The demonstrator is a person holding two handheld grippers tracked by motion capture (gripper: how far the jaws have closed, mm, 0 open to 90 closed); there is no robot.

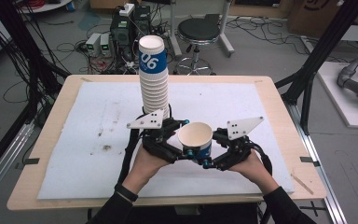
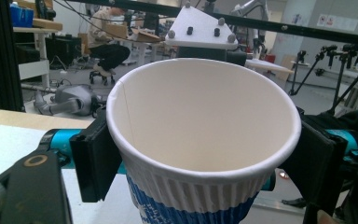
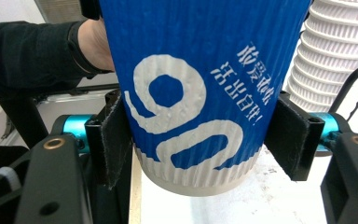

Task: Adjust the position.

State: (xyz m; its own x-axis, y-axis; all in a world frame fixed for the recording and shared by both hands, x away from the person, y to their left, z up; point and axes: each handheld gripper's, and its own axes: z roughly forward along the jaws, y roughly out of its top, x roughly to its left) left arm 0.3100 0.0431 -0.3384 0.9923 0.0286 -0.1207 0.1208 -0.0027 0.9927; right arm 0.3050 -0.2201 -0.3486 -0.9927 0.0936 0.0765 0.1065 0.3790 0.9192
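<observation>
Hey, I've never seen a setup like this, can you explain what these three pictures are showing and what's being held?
A person holds a handheld two-jaw tool in each hand: the left gripper and the right gripper. One picture looks down from above the white-covered wooden table; the other two come from cameras riding on the grippers. Both grippers meet at one blue-and-white ribbed paper cup. The right gripper's jaws are closed on its sides; the left gripper's jaws stand beside its rim. Behind stands a tall stack of matching paper cups.
</observation>
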